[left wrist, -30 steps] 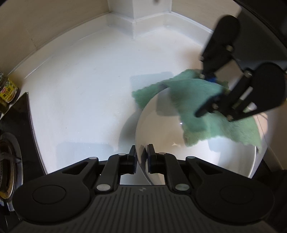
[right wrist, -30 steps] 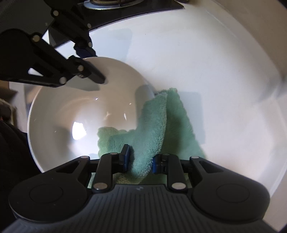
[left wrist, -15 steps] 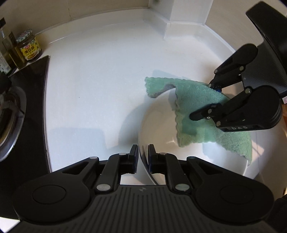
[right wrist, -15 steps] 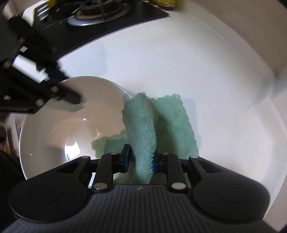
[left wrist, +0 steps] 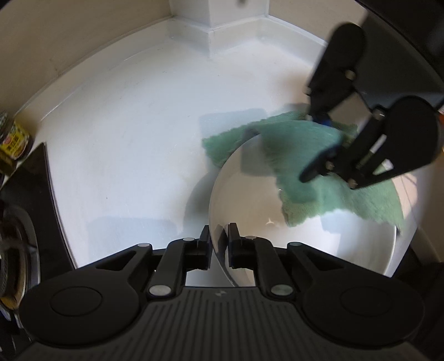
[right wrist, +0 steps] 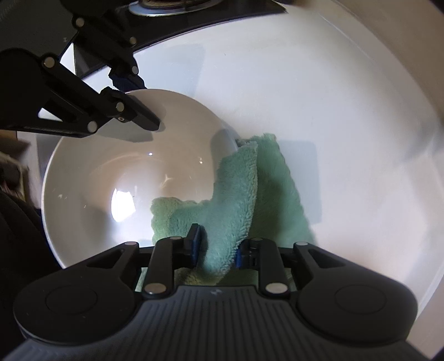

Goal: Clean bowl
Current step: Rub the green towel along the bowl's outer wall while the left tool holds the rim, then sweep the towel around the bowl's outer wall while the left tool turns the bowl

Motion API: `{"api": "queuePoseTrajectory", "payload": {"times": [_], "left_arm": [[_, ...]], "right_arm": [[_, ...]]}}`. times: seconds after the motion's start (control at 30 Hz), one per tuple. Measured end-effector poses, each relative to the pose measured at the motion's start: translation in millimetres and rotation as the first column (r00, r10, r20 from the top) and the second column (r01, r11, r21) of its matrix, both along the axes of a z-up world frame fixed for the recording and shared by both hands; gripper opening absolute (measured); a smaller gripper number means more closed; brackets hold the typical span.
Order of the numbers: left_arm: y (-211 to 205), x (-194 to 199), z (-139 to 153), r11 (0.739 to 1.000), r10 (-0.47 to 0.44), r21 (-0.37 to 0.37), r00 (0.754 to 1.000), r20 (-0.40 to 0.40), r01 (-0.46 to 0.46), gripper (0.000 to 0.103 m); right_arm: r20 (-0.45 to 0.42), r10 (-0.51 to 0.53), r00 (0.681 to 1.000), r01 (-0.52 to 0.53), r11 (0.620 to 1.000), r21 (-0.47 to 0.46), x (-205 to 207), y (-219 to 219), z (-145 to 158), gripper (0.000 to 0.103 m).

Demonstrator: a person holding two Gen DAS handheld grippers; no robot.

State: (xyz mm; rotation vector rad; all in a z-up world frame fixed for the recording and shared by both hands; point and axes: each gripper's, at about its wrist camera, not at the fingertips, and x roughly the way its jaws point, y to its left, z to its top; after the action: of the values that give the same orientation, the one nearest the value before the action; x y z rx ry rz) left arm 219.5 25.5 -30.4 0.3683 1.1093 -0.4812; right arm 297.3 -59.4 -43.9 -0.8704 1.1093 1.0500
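A white bowl (left wrist: 319, 244) sits on the white counter, also in the right wrist view (right wrist: 111, 172). My left gripper (left wrist: 217, 244) is shut on the bowl's near rim; in the right wrist view (right wrist: 133, 102) it grips the far rim. My right gripper (right wrist: 217, 247) is shut on a fluffy green cloth (right wrist: 236, 200). The cloth drapes over the bowl's edge, part inside and part on the counter. In the left wrist view the right gripper (left wrist: 319, 147) holds the cloth (left wrist: 305, 161) over the bowl's far rim.
The white counter (left wrist: 133, 144) ends at a raised white backsplash with a corner post (left wrist: 216, 25). A yellow-labelled jar (left wrist: 14, 141) stands at the far left beside a black gas hob (left wrist: 16, 250), which also shows in the right wrist view (right wrist: 172, 5).
The right gripper has swept the cloth along the bowl's rim. The views swung one way and back to about where they stood a second ago. Both grips are unchanged.
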Motion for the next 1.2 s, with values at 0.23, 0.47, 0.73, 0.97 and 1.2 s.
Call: {"api": "queuePoseTrajectory", "payload": {"times": [0.23,0.47,0.73,0.97,1.2], "left_arm": [[15.9,-2.5,-2.0,0.981,0.177,-0.073,0.984,-0.006,-0.177,0.01],[28.9,-26.7,-7.1,0.952,0.274,-0.134,0.961,-0.027,-0.276,0.01],[29.3,10.9,-12.4,0.981,0.141,-0.127,0.99,-0.03,-0.144,0.007],[12.2,16.8,-11.6,0.998,0.032,-0.056,0.999,-0.001,-0.032,0.007],[25.8,12.6,-12.9,0.975,0.191,-0.108,0.981,-0.026,-0.193,0.011]], "right_arm": [[0.021,-0.06,0.998,0.059,0.998,0.034,4.0,13.6,-2.9,0.021],[0.005,-0.17,0.985,0.17,0.983,0.075,0.2,5.4,-4.3,0.02],[-0.079,-0.069,0.994,0.07,0.998,0.009,-17.2,7.1,-9.3,0.022],[0.046,-0.033,0.998,0.035,0.998,-0.048,0.9,33.5,-10.4,0.023],[0.035,-0.057,0.998,0.057,0.998,0.004,4.3,39.0,-13.0,0.022]]}}
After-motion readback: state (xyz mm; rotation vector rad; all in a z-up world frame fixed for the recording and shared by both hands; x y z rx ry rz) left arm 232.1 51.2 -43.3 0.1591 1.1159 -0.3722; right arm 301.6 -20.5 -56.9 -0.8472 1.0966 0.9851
